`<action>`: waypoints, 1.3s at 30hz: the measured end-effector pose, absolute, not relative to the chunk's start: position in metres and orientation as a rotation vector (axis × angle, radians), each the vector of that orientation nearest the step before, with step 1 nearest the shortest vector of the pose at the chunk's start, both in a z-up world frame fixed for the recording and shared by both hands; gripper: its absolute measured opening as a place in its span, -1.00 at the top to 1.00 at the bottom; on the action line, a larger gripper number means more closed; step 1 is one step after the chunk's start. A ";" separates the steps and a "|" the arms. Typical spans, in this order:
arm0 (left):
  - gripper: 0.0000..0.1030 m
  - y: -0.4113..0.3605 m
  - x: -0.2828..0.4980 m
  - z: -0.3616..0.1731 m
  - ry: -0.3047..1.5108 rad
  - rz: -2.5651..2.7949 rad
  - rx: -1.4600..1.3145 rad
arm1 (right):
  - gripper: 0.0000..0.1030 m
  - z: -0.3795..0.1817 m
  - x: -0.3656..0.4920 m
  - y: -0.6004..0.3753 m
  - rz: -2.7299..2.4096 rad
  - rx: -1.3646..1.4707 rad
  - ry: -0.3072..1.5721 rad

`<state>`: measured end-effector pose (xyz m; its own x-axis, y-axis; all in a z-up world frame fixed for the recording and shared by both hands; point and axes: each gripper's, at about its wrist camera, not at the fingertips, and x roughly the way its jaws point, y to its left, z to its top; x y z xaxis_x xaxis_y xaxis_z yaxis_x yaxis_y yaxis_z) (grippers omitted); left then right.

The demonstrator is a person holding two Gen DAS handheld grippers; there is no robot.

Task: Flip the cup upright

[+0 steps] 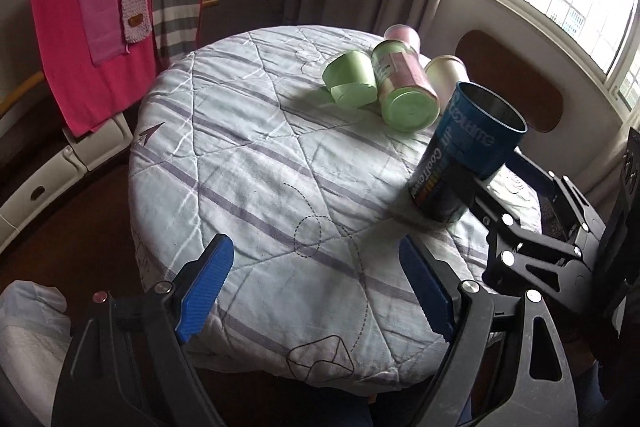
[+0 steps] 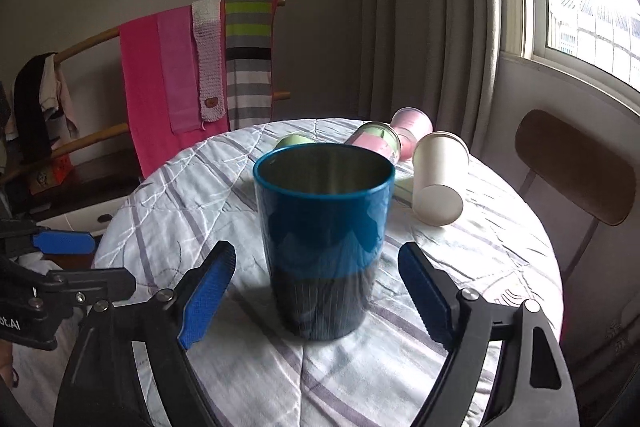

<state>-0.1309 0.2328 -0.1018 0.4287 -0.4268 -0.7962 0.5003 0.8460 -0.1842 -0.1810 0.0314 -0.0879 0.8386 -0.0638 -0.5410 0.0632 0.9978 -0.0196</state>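
A blue and black metal cup (image 2: 324,243) stands upright, mouth up, on the round quilted table (image 2: 224,367). My right gripper (image 2: 316,291) is open, its blue pads on either side of the cup's lower half with gaps on both sides. The cup also shows in the left wrist view (image 1: 468,155) at the table's right edge, with the right gripper's black frame (image 1: 532,247) beside it. My left gripper (image 1: 320,291) is open and empty over the table's near edge.
Several cups lie on their sides at the table's far side: a green one (image 1: 352,79), a green-and-pink tumbler (image 1: 404,87), a pink one (image 2: 412,129) and a white one (image 2: 438,183). A wooden chair (image 2: 576,167) stands right. A rack with pink cloths (image 2: 168,87) stands behind.
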 end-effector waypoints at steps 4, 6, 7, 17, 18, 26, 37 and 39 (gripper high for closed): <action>-0.69 0.232 -0.139 -0.102 0.966 -0.586 0.088 | -0.65 -0.089 -0.193 0.031 -0.054 0.012 0.584; -0.69 0.234 -0.145 -0.098 0.956 -0.588 0.080 | -0.65 -0.089 -0.201 0.030 -0.067 0.014 0.585; -0.69 0.235 -0.149 -0.095 0.941 -0.580 0.078 | -0.65 -0.088 -0.206 0.029 -0.068 0.019 0.585; -0.83 0.235 -0.221 -0.033 0.631 -0.468 0.132 | -0.65 -0.030 -0.281 0.018 -0.157 0.036 0.473; -0.88 0.235 -0.228 -0.027 0.614 -0.474 0.121 | -0.65 -0.023 -0.288 0.018 -0.171 0.032 0.463; -0.95 0.240 -0.267 -0.012 0.578 -0.419 0.108 | -0.65 0.002 -0.327 0.025 -0.194 0.019 0.440; -0.99 0.240 -0.299 -0.001 0.530 -0.384 0.143 | -0.65 0.015 -0.357 0.028 -0.215 0.017 0.379; -0.99 0.238 -0.302 0.002 0.520 -0.382 0.153 | -0.65 0.018 -0.360 0.028 -0.216 0.021 0.371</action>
